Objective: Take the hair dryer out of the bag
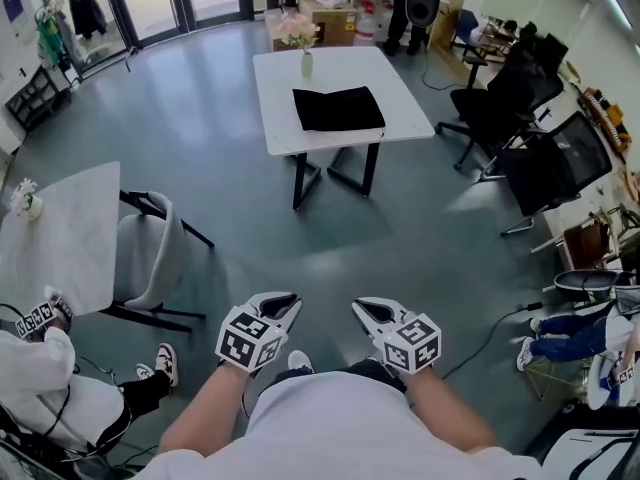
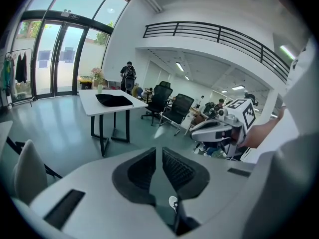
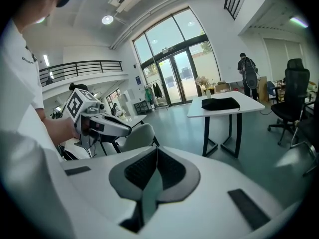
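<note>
One flat black bag (image 1: 338, 108) tops square table (image 1: 285, 73).

Your left forearm (image 1: 200, 418) and right forearm (image 1: 452, 416) reach forward side by side, low before your torso. Your left claw (image 1: 286, 304) tilts forward and down, jaws a narrow slit apart, empty. Your right claw (image 1: 364, 310) tilts likewise, jaws pressed together on nothing.

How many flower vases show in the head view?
2: one vase on the centre table beyond the black bag, a second vase on the left table. Others may be hidden.
</note>
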A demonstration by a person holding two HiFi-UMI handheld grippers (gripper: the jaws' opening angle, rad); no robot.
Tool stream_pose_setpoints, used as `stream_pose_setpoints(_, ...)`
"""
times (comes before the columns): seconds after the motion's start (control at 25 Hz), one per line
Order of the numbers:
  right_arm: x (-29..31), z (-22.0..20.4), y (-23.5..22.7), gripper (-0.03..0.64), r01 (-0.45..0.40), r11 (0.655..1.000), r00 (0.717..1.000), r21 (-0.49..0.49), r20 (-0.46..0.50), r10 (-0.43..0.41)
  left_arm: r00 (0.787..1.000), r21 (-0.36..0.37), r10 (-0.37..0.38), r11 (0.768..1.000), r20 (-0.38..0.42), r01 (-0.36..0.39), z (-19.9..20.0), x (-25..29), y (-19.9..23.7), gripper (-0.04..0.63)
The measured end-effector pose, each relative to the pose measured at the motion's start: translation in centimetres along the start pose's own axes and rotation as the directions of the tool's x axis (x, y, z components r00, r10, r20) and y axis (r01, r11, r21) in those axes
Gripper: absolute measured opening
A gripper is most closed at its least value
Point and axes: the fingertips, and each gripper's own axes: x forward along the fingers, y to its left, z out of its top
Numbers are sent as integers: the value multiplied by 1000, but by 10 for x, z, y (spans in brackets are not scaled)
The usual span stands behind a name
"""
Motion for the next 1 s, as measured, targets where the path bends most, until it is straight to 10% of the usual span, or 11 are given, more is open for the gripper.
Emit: stream_pose_setpoints(1.0,60,60,-81,17,10,1000,1000,27,22,-11,999,-35,50,998,-16,-51,57,43,87,52)
